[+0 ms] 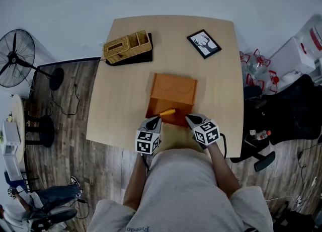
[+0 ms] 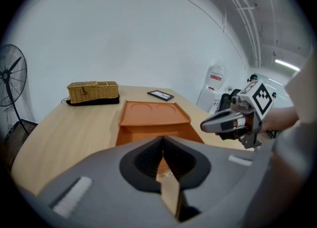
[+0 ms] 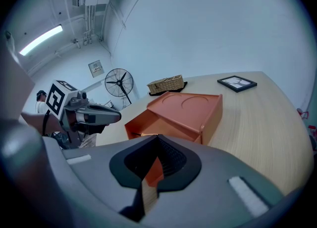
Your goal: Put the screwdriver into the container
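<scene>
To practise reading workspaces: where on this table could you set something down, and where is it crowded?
Bare table runs left of the container, nearer than the wicker basket; more lies right of it, nearer than the picture frame. Crowded: the near edge, where the left gripper and right gripper sit at the container's front.

Orange container [image 1: 172, 91]; yellow screwdriver handle [image 1: 167, 111]; pale wood-grain tabletop [image 1: 121, 105]; tan woven basket [image 1: 127, 46]; black mat [image 1: 136, 59]; black-framed picture [image 1: 204, 43], black deer on white.
</scene>
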A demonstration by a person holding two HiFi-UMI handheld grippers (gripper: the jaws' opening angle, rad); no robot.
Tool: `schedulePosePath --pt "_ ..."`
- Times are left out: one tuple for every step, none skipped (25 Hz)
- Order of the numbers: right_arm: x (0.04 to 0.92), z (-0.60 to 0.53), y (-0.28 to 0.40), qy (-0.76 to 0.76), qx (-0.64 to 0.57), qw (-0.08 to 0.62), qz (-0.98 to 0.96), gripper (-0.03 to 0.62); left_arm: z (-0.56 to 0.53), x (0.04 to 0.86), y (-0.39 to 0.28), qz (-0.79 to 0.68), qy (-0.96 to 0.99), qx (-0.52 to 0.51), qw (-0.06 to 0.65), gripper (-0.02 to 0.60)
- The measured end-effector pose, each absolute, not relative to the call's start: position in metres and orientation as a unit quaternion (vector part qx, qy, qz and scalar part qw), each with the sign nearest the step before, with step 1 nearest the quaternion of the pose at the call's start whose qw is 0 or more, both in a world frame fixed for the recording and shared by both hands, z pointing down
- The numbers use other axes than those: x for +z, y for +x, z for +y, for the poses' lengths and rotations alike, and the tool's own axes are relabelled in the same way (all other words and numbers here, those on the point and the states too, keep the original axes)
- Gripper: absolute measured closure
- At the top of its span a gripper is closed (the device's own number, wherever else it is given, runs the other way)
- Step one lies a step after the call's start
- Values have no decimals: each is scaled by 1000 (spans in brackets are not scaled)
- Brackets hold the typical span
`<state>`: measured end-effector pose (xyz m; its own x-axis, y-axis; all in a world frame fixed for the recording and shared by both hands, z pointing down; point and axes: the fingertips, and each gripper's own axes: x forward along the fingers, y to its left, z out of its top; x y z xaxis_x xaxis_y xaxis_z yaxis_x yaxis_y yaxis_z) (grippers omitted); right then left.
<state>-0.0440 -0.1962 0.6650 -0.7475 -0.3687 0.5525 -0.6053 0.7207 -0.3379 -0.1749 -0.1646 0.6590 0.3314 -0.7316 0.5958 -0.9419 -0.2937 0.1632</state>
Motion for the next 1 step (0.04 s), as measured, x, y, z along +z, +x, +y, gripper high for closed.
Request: schedulePosePath --pt "665 -196 -44 271 258 230 -898 592 -165 659 -175 -539 776 209 251 525"
